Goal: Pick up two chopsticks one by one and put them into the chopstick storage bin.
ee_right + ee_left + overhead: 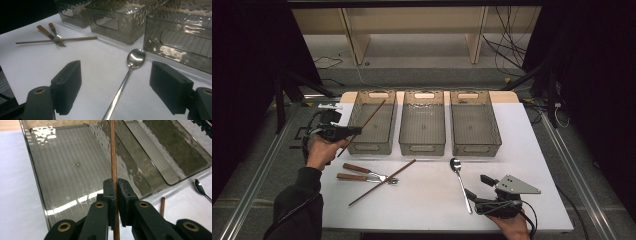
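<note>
Clamping a brown chopstick (114, 157) between the two black jaws of the left gripper (116, 192), pads pressed tight against its sides, and holding it slanted over the leftmost of three smoky plastic bins (373, 121), far tip reaching in above the ribbed bin floor, near end sticking out past the front rim toward the hand (323, 150). Gripping from the bin's front left corner, at the left edge of the white table (427, 200). Hovering the right gripper (116, 87) low over the table near the front right, jaws standing wide apart with nothing pinched, straddling the handle of a metal spoon (126, 72) without touching it. Lying flat, that spoon, bowl pointing toward the gap between the middle bin (423, 121) and the right bin (474, 121), handle running back toward the person. Resting on the table in front of the left bin, a second chopstick (382, 182), angled across two wooden-handled forks (364, 173) and touching them near the tines. Sitting side by side along the far edge of the table, the three bins, just beside one another.
</note>
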Demonstrator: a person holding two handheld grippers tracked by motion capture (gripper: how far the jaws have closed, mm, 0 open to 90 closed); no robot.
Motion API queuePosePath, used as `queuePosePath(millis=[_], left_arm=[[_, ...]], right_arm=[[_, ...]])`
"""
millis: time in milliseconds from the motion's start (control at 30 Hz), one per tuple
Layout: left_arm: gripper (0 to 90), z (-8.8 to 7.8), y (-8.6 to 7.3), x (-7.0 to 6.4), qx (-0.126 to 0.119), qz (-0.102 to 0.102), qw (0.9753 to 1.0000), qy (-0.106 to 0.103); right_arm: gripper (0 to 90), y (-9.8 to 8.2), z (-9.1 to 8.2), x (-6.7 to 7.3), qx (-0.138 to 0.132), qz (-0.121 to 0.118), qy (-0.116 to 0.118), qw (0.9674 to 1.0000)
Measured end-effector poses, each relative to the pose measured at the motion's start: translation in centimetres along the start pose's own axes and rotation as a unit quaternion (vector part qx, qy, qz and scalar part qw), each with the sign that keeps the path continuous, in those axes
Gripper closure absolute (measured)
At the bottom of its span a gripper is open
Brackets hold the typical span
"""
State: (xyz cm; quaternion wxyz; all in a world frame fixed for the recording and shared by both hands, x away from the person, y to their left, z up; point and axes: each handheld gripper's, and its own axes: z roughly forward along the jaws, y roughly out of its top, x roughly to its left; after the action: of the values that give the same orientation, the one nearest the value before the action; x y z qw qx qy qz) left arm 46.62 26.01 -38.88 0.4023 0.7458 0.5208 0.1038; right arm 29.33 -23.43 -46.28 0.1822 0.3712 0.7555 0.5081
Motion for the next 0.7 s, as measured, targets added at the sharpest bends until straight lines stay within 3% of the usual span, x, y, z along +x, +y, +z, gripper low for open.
queuePosePath(millis=[200,700], left_arm=[[85.0,1.1,0.8,0.5,0.001,0.002,1.0000,0.003],[84.9,3.7,3.0,2.0,0.031,0.013,0.9993,0.018]], right_arm=[[26.3,0.0,0.0,0.0,0.000,0.001,0.001,1.0000],[26.3,0.0,0.1,-0.1,0.000,0.004,0.003,1.0000]])
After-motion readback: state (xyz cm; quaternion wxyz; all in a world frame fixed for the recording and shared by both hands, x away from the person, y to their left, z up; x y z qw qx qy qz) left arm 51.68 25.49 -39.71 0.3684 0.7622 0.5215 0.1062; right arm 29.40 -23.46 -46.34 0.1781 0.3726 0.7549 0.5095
